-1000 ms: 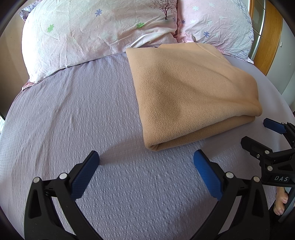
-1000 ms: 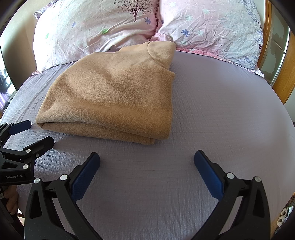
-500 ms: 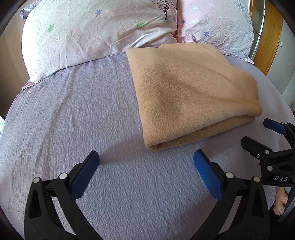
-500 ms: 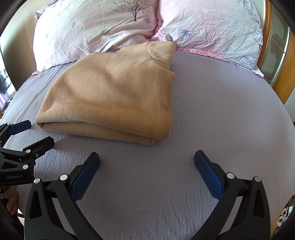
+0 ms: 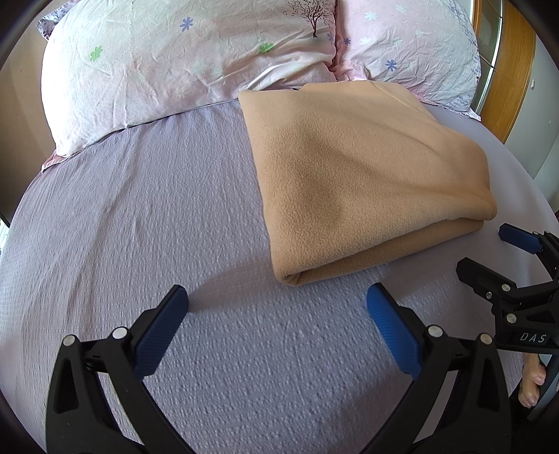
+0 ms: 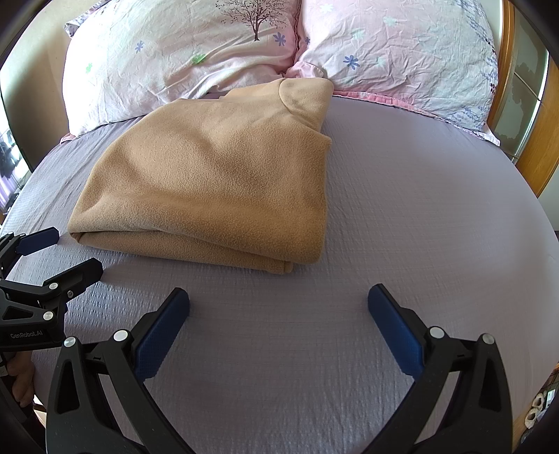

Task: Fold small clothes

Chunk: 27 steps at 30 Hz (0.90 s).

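Lying folded on the bed (image 5: pixel 139 216), the tan fleece garment (image 5: pixel 363 174) sits beyond both grippers, left gripper (image 5: pixel 277 307) and right gripper (image 6: pixel 279 307), fingers spread, empty.

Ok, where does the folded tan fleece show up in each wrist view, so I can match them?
Left wrist view: the folded tan fleece lies right of center, its folded edge nearest the camera, beyond the open left gripper.
Right wrist view: the fleece lies left of center, beyond the open right gripper.
Shared landmark: the tree print on the pillow, behind the fleece.
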Available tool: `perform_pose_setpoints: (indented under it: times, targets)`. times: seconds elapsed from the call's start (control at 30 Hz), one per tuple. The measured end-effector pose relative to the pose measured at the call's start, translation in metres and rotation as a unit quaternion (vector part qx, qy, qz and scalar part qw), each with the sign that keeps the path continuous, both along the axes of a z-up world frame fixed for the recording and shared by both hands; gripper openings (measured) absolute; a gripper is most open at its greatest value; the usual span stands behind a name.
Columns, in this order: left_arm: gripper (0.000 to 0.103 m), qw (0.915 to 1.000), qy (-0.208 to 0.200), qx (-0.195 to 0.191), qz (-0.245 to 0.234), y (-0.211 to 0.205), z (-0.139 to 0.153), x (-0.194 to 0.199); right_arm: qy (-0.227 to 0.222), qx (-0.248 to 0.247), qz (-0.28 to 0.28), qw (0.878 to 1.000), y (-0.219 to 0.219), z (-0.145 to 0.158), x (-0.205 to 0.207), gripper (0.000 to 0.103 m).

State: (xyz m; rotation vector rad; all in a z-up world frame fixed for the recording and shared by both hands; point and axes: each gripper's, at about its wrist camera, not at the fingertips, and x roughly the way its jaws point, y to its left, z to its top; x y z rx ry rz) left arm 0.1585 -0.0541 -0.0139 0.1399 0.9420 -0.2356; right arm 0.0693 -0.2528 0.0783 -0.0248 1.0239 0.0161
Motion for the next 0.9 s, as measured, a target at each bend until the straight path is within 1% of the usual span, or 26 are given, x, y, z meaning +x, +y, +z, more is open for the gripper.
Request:
perform_pose_setpoints:
  times: [0.9]
  targets:
    - [0.101,1.0000,-0.003,0.000,0.000,-0.0005,0.0016,0.0018,0.000,0.000,-0.001,1.000,0.0005,-0.0003,0.0002,0.102]
